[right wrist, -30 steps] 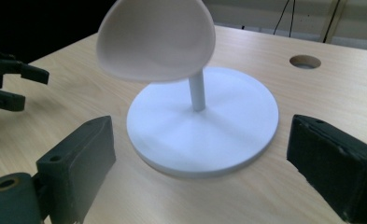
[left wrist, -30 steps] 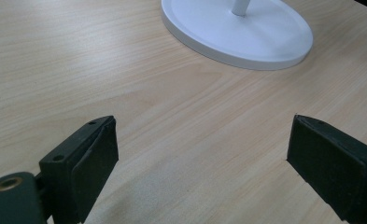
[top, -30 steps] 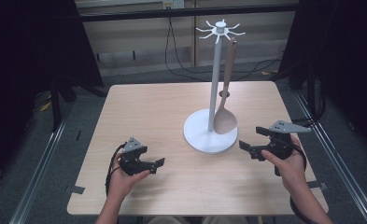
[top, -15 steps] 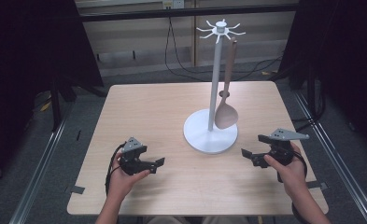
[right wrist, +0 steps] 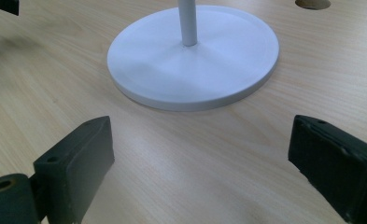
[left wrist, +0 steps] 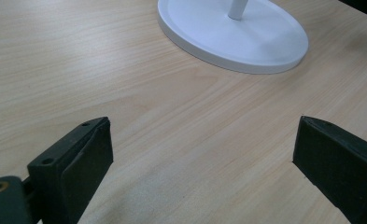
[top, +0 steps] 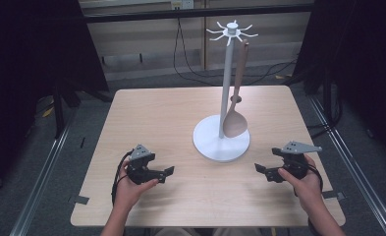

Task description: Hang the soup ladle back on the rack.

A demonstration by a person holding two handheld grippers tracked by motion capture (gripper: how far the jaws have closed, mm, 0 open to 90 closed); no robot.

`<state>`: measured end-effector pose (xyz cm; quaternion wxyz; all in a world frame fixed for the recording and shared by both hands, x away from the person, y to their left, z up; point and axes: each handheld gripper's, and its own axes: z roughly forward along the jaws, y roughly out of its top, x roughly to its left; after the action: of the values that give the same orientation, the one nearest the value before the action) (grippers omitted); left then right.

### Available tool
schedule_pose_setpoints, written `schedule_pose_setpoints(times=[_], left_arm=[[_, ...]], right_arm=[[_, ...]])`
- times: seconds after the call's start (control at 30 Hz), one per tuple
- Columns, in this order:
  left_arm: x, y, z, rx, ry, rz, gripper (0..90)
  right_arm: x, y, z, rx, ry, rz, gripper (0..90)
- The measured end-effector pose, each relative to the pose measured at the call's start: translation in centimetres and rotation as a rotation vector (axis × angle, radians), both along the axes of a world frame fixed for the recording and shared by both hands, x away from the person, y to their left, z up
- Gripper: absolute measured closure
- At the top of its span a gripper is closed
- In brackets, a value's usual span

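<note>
High view puts the white stand [top: 221,142] mid-table with a wooden spoon [top: 235,120] hanging from its top hooks — roughly one o'clock of the left gripper [top: 167,171], eleven o'clock of the right gripper [top: 259,170]. Both grippers sit apart from the stand, jaws spread wide and empty over the table [top: 171,113].

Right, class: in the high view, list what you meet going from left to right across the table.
left gripper → white stand → right gripper. The wooden spoon hanging on the stand overlaps it, so it is left out.
</note>
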<state>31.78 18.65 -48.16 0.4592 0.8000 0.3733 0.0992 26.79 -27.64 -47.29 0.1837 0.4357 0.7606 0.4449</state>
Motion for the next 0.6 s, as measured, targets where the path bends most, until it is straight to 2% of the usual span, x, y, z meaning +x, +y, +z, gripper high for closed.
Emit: schedule_pose_setpoints(times=[0.3,0.6], left_arm=[[0.0,-0.2,0.0,0.0,-0.004,-0.001,3.6],[0.1,-0.3,-0.2,-0.006,0.005,-0.004,2.9]], right_arm=[[0.0,-0.5,-0.9,-0.028,0.007,0.009,6.7],[-0.2,-0.5,-1.1,-0.085,0.009,0.016,6.7]])
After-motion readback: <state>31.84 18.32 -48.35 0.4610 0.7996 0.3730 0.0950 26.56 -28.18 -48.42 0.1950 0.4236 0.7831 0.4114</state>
